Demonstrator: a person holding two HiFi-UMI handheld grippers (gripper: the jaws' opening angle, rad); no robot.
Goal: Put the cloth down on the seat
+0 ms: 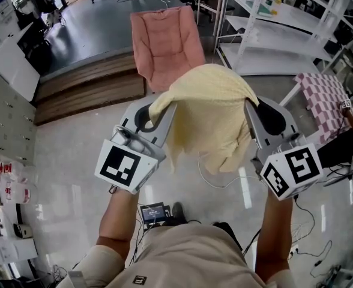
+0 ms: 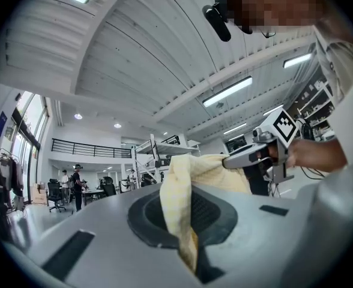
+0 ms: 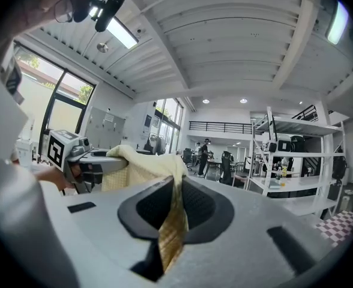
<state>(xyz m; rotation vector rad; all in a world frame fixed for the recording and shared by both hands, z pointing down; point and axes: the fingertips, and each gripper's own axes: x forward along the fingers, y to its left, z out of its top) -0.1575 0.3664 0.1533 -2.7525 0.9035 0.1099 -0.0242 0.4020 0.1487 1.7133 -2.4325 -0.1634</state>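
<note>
A pale yellow cloth [image 1: 208,110] hangs between my two grippers, held up in the air in front of the person. My left gripper [image 1: 159,108] is shut on its left edge, and the fabric [image 2: 178,209] runs down between the jaws. My right gripper [image 1: 248,104] is shut on the right edge, with a strip of cloth [image 3: 171,218] pinched in its jaws. The cloth sags in the middle and droops below both grippers. The seat, a pink padded chair [image 1: 164,41], stands on the floor beyond the cloth, apart from it.
A wooden step [image 1: 86,89] lies left of the chair. White shelving [image 1: 272,29] rises at the back right. A pink checked cloth [image 1: 325,98] covers a surface at the right. Cables [image 1: 224,179] trail over the glossy floor. People stand far off in the hall [image 2: 75,185].
</note>
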